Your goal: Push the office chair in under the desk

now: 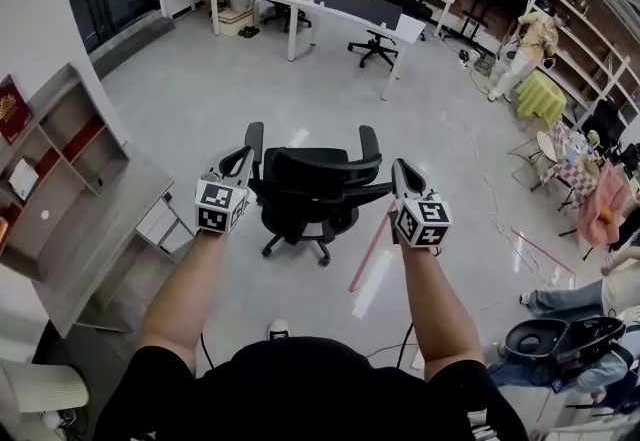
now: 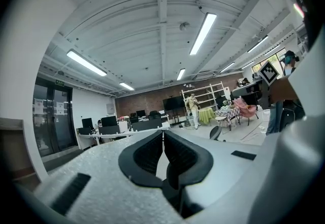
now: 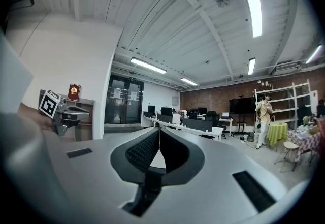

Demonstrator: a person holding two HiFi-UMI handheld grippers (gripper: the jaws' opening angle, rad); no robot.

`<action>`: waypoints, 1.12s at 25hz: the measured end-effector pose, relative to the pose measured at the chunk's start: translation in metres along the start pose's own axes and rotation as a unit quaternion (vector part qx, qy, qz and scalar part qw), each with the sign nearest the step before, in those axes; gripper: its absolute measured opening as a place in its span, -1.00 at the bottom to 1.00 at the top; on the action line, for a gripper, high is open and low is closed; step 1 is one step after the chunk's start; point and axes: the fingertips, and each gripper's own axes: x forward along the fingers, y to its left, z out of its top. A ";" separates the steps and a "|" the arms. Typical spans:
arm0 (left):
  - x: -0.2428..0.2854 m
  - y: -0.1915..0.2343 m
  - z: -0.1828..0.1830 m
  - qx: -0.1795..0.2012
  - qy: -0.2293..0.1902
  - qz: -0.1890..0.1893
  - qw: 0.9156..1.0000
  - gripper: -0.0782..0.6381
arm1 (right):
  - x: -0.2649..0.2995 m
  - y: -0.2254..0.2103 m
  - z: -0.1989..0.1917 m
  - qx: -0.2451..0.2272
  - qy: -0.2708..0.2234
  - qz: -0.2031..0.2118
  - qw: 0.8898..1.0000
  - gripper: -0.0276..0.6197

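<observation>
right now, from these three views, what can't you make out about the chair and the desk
Contact: the head view leaves unclear whether the left gripper or right gripper touches the office chair; neither gripper view shows the contact.
Castors: head view, some are hidden under the chair itself.
Space under the desk: head view, hidden by its own top.

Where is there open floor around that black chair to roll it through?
The widest bare floor lies beyond the chair, up to the long white desks. A narrower strip runs between the chair and the grey desk at left. The right side is crowded: small tables, shelves, and a pink strip on the floor.
</observation>
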 end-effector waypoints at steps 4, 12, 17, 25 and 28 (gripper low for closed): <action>0.021 0.041 -0.016 -0.015 -0.003 -0.006 1.000 -0.72 | 0.034 0.015 0.004 -0.014 0.008 -0.011 1.000 -0.89; 0.045 0.063 -0.032 -0.014 -0.009 -0.041 0.999 -0.72 | 0.060 0.021 0.010 -0.027 0.020 -0.034 0.999 -0.89; 0.055 0.064 -0.039 -0.017 -0.009 -0.049 0.999 -0.72 | 0.067 0.019 0.008 -0.029 0.020 -0.039 0.999 -0.89; 0.071 0.057 -0.037 -0.003 -0.002 -0.041 0.999 -0.72 | 0.081 -0.004 0.006 -0.027 0.017 -0.028 0.999 -0.89; 0.076 0.056 -0.034 0.005 0.004 -0.034 0.999 -0.72 | 0.089 -0.014 0.015 -0.030 0.005 -0.015 0.999 -0.89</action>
